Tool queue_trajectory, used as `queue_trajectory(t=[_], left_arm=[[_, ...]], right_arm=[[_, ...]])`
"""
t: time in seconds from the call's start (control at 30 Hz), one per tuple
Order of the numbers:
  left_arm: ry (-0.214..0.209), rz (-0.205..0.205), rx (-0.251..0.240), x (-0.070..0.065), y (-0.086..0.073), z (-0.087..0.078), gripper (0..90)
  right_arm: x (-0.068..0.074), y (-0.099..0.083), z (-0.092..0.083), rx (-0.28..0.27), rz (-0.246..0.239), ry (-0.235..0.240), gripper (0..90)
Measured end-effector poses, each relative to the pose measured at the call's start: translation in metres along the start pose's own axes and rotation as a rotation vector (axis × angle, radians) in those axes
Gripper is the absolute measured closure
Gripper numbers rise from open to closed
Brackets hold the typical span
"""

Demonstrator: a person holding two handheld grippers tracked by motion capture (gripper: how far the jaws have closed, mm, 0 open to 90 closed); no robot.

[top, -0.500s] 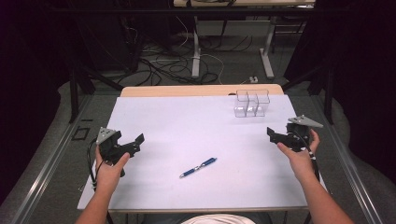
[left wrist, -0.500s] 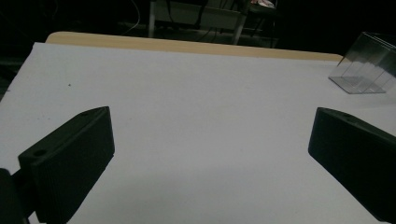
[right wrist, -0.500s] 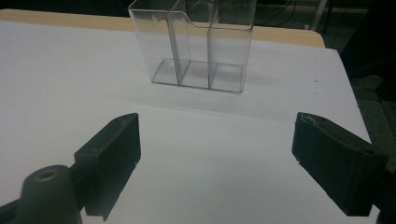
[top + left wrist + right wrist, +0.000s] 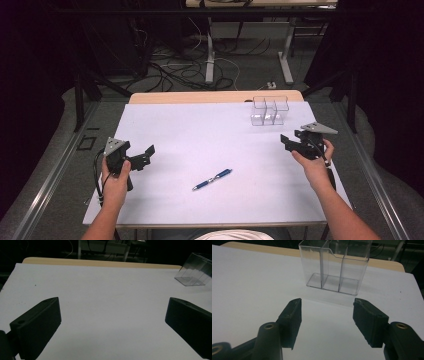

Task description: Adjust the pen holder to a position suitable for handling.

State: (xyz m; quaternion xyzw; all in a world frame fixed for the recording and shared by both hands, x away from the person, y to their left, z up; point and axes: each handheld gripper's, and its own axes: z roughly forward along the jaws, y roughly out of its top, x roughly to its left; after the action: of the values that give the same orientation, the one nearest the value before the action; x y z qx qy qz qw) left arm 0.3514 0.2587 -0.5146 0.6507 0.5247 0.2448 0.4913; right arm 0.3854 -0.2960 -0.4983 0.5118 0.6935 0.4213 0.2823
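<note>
A blue pen (image 4: 212,179) lies slanted on the white table top (image 4: 200,130), near the front middle. At the far right stands a clear plastic holder (image 4: 269,111) with upright dividers, empty inside. My left gripper (image 4: 142,157) is held low at the left side of the table, well left of the pen. Its jaws stand wide apart (image 4: 113,307) over bare white surface. My right gripper (image 4: 287,142) hovers at the right side, a little in front of the holder (image 4: 337,267). Its jaws are partly spread (image 4: 327,303) and hold nothing.
The holder (image 4: 195,272) also appears at the far right of the left gripper view. A wooden strip (image 4: 215,96) runs along the table's far edge. Beyond it are dark floor, cables and desk legs.
</note>
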Motion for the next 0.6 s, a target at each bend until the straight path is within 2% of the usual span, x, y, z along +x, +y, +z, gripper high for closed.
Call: queue_trajectory(t=[0.23, 0.5, 0.6], left_arm=[[0.006, -0.004, 0.003, 0.001, -0.002, -0.003, 0.2], [0.011, -0.001, 0.008, 0.002, -0.003, -0.005, 0.2], [0.011, 0.004, 0.008, 0.002, -0.003, -0.005, 0.2]], right_arm=[[0.005, 0.01, 0.007, 0.029, -0.025, 0.01, 41.5], [0.003, 0.028, 0.016, 0.04, -0.068, 0.019, 40.7], [0.0, 0.037, 0.02, 0.038, -0.075, 0.037, 42.7]])
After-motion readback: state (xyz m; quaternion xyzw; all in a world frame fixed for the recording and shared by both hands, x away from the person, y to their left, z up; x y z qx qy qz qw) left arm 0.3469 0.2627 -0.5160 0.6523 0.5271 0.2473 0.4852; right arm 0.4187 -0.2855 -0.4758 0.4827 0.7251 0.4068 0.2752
